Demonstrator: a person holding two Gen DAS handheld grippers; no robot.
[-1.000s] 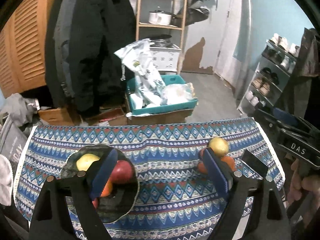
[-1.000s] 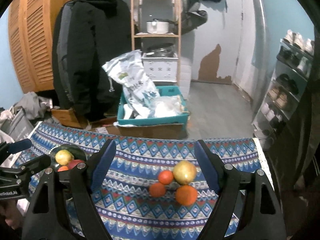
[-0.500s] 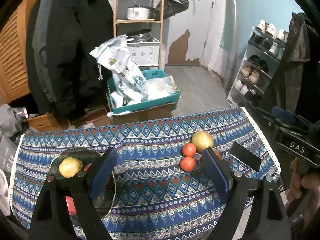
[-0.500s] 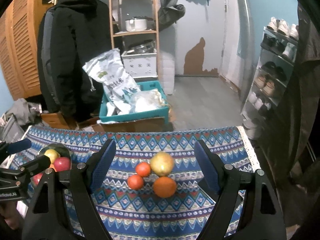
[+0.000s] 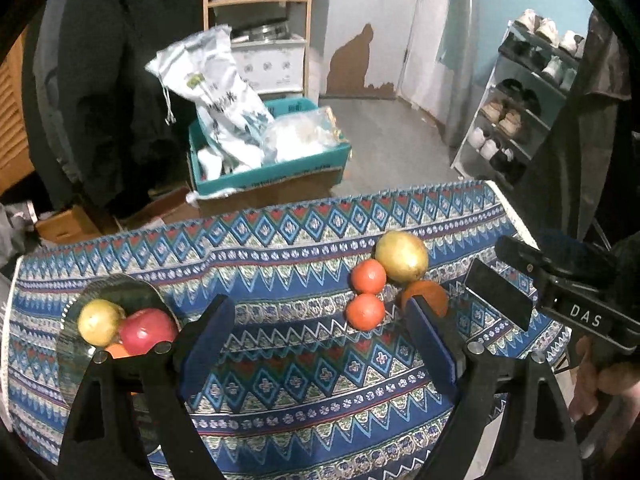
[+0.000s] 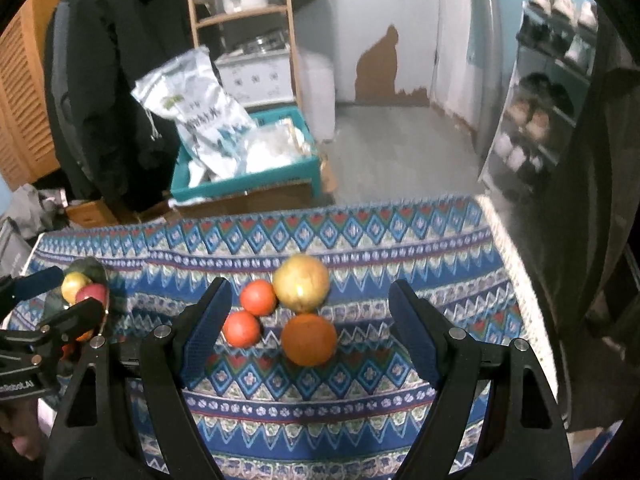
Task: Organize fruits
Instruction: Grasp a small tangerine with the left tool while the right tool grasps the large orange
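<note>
**Reaching for the loose fruit cluster**

Lying touching in the right half of the patterned cloth (image 6: 360, 240): 4 loose fruits, namely 1 yellow apple (image 6: 302, 282), 1 large orange (image 6: 309, 339) and 2 small oranges (image 6: 258, 297). Best taken singly, large orange first, nearest and clear on its right side. Needs jaws straddling it squarely and closing gently; round fruit likely to roll.

Right gripper (image 6: 308, 332): jaws apart, empty, above the cluster. Left gripper (image 5: 316, 340): jaws apart, empty.

Dark plate (image 5: 76, 344) at far left, already bearing 3 fruits. Bare cloth between; right table edge near the cluster.
</note>
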